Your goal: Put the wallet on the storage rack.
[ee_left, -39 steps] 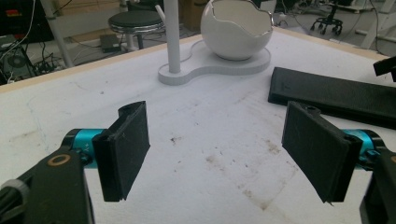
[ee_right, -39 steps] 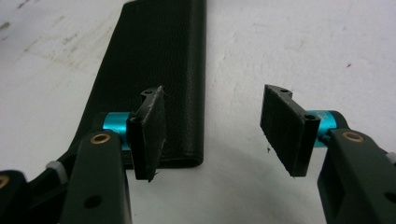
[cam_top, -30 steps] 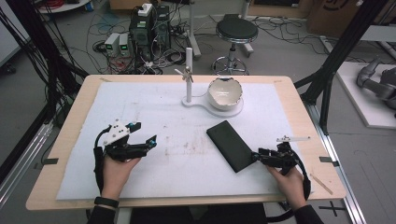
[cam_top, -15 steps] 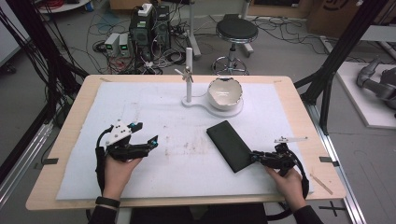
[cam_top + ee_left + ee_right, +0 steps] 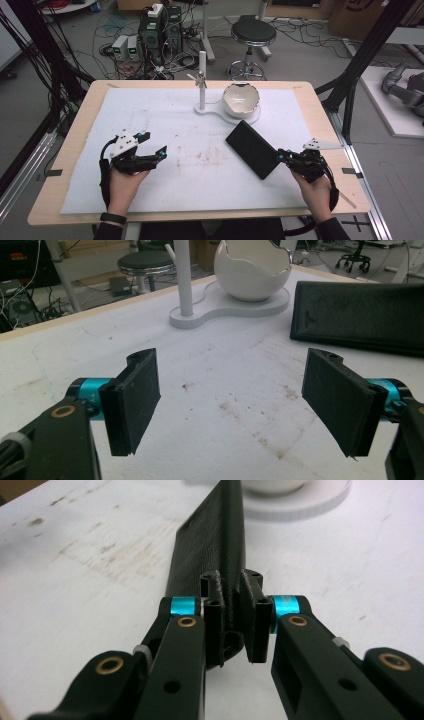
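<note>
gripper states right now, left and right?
Left gripper: jaws open, nothing between them, above the white mat.
Right gripper: jaws just closed on the near edge of the black case, holding it.

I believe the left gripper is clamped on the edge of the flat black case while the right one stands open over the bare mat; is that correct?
The sides are swapped. The right gripper is clamped on the edge of the flat black case, as the right gripper view shows, while the left gripper stands open over the bare mat.
</note>
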`<action>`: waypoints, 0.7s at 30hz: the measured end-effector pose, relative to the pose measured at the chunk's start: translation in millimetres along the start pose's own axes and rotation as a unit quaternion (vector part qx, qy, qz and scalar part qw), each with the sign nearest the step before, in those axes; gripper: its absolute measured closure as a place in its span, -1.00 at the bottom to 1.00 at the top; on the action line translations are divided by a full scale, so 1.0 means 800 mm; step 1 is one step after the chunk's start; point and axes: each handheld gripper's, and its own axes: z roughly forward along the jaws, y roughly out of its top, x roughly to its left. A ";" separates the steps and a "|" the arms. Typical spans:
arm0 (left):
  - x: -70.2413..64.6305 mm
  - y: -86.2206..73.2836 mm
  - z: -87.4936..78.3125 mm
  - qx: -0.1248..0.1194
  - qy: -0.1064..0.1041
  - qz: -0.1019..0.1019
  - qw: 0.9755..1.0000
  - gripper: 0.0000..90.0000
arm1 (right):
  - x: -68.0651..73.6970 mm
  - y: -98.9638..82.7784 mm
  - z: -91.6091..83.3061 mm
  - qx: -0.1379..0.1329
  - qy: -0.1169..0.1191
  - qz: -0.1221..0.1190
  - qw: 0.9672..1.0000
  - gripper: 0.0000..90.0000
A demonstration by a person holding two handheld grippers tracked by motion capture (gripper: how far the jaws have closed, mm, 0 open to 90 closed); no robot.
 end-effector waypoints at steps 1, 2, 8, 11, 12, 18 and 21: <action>0.000 0.000 -0.001 0.000 0.000 0.000 1.000 -0.49 | 0.002 0.002 -0.004 -0.008 -0.009 -0.007 1.000 0.85; 0.000 -0.001 -0.001 0.000 0.001 0.000 1.000 -0.49 | 0.002 0.004 -0.006 -0.011 -0.015 -0.012 1.000 0.85; 0.001 -0.001 -0.003 -0.001 0.004 -0.001 1.000 -0.49 | 0.020 0.011 -0.017 -0.033 -0.045 -0.069 0.996 0.85; 0.001 -0.001 -0.001 -0.001 0.002 -0.001 1.000 -0.49 | 0.031 0.010 -0.017 -0.036 -0.048 -0.098 0.993 0.84; 0.001 0.000 0.000 -0.002 0.000 -0.001 1.000 -0.49 | 0.033 0.010 -0.017 -0.035 -0.048 -0.101 0.993 0.84; 0.000 0.002 0.007 -0.001 -0.006 0.001 1.000 -0.49 | 0.039 0.001 -0.016 -0.038 -0.029 -0.127 0.991 0.83; -0.001 0.003 0.011 -0.001 -0.009 0.001 1.000 -0.49 | 0.042 -0.001 -0.016 -0.039 -0.021 -0.131 0.990 0.82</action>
